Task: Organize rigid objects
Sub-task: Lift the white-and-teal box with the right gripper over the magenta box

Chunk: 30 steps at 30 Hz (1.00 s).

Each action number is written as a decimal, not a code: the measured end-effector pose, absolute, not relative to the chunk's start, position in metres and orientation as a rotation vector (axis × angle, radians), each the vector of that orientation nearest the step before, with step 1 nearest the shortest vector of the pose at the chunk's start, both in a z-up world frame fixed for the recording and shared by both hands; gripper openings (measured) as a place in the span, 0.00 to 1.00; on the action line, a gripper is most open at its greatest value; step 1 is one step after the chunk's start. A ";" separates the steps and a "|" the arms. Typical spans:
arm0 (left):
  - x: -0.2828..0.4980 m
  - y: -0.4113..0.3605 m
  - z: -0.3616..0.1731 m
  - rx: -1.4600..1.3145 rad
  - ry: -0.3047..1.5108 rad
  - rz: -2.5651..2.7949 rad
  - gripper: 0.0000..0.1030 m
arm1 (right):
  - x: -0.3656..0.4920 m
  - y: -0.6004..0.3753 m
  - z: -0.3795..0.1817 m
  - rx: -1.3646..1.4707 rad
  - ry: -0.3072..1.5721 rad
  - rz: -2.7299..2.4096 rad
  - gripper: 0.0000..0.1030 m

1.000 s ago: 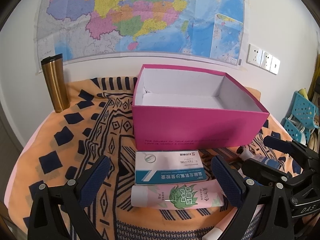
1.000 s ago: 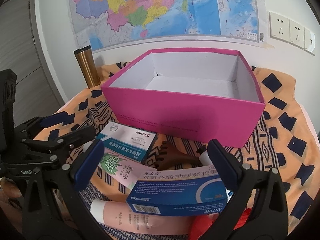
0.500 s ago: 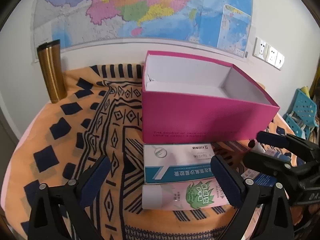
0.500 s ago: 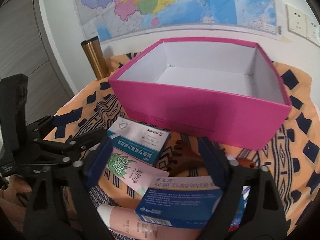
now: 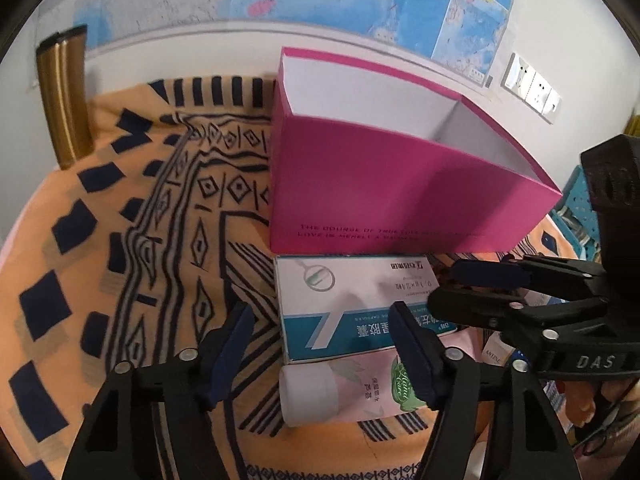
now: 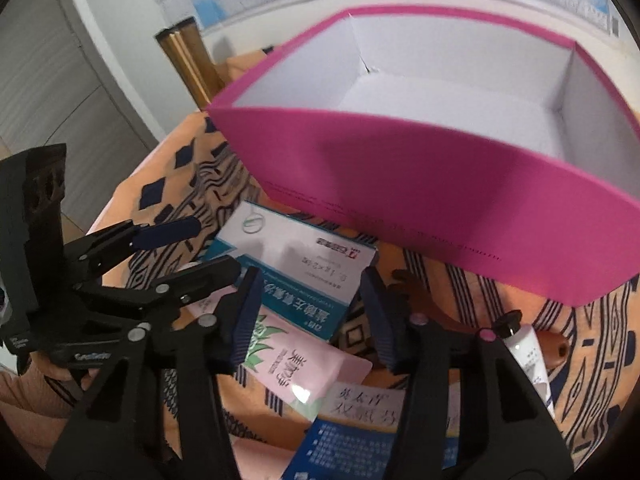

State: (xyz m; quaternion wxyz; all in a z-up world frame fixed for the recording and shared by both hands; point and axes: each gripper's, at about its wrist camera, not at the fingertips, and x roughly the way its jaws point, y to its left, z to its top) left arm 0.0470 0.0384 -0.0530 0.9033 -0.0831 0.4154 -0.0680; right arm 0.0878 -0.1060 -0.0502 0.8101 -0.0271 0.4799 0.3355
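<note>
The white-and-teal medicine carton point(image 5: 352, 308) lies flat on the patterned cloth point(image 5: 160, 240), its far edge against the front wall of the open pink box point(image 5: 400, 200), and it sits just ahead of and between the left gripper's point(image 5: 322, 344) fingers. It looks like a light, stiff cardboard pack that would crush slightly if squeezed hard; its short sides seem the best hold, since its printed top is smooth. Nearer the left gripper lies a pink tube point(image 5: 344, 388), softer and rounder. The left gripper's jaws have just been closing from fully spread to about half, with the carton's near edge between them but no pad visibly pressing. The right gripper point(image 6: 310, 316), hovering over the same carton and tube, has likewise been narrowing and pinches nothing. Compared with a second ago, both cameras sit lower and closer to the items, tilted further down.
</note>
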 end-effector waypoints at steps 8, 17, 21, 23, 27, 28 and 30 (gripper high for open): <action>0.062 0.038 -0.065 -0.171 0.933 -0.176 0.59 | 0.103 -0.103 -0.065 -0.019 1.129 0.746 0.52; 0.060 0.037 -0.058 -0.194 0.919 -0.181 0.58 | 0.105 -0.109 -0.059 0.002 1.093 0.756 0.52; 0.055 0.038 -0.048 -0.205 0.893 -0.193 0.58 | 0.102 -0.114 -0.045 0.001 1.057 0.775 0.52; 0.052 0.036 -0.041 -0.197 0.873 -0.193 0.58 | 0.099 -0.116 -0.038 -0.001 1.034 0.782 0.52; 0.044 0.034 -0.022 -0.189 0.824 -0.201 0.58 | 0.092 -0.120 -0.021 -0.009 0.996 0.799 0.52; 0.043 0.034 -0.018 -0.189 0.815 -0.206 0.58 | 0.091 -0.121 -0.017 -0.006 0.988 0.801 0.52; 0.041 0.033 -0.009 -0.189 0.795 -0.216 0.58 | 0.086 -0.124 -0.009 -0.004 0.967 0.806 0.52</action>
